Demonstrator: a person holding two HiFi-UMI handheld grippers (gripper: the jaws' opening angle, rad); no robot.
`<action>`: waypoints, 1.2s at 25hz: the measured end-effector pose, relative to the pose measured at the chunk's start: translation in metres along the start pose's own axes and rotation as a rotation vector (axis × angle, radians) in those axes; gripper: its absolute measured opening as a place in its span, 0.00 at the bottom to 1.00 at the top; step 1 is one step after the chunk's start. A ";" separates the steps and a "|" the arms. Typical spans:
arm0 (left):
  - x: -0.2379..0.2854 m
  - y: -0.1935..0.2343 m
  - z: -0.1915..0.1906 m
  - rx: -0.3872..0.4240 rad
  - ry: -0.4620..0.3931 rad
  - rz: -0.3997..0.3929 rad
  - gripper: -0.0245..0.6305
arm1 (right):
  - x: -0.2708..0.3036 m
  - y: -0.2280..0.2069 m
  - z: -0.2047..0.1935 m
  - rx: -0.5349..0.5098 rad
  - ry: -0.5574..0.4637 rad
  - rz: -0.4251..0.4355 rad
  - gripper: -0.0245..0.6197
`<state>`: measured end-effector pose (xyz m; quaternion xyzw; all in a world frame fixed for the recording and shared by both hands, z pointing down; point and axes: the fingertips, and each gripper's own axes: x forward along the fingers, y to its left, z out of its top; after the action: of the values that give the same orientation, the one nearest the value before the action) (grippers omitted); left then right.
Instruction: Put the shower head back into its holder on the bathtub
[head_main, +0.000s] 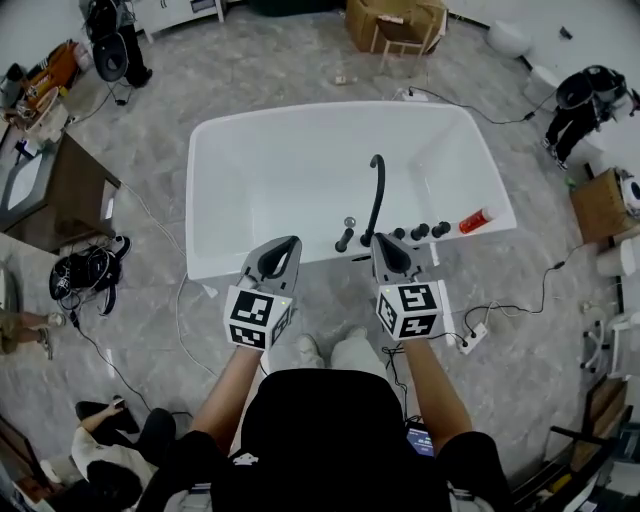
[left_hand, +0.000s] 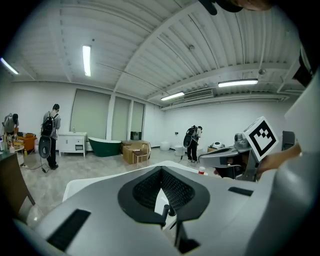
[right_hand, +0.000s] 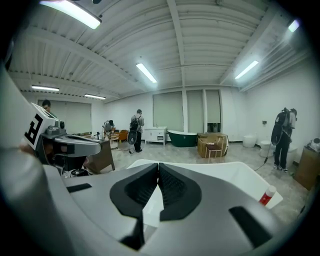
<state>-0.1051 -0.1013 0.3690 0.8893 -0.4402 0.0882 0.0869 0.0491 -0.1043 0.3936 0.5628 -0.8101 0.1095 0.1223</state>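
The white bathtub (head_main: 203, 200) lies below me, with a tall black spout (head_main: 376, 195) and a row of black knobs (head_main: 420, 232) on its near rim. The small black shower head (head_main: 346, 236) stands upright on that rim, left of the spout. My left gripper (head_main: 290, 243) hangs over the rim to the shower head's left, jaws shut and empty (left_hand: 161, 169). My right gripper (head_main: 381, 241) hangs beside the spout's base, also shut with nothing between its pads (right_hand: 158, 164). Neither touches the shower head.
A red bottle (head_main: 476, 221) lies on the rim at the right. A dark cabinet (head_main: 70, 195) and a black bag (head_main: 85, 272) are at the left, a power strip (head_main: 470, 340) and cables on the floor at the right. Cardboard boxes (head_main: 395, 22) and people stand beyond the tub.
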 end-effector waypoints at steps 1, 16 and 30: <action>-0.002 -0.002 0.005 0.004 -0.008 -0.002 0.06 | -0.003 0.000 0.005 -0.003 -0.009 -0.003 0.07; -0.005 -0.049 0.077 0.052 -0.105 0.054 0.06 | -0.048 -0.036 0.058 -0.039 -0.095 0.036 0.07; -0.011 -0.096 0.073 0.061 -0.100 0.112 0.06 | -0.088 -0.070 0.058 -0.028 -0.133 0.063 0.07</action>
<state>-0.0297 -0.0523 0.2885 0.8688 -0.4902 0.0619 0.0327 0.1401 -0.0683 0.3134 0.5415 -0.8351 0.0641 0.0726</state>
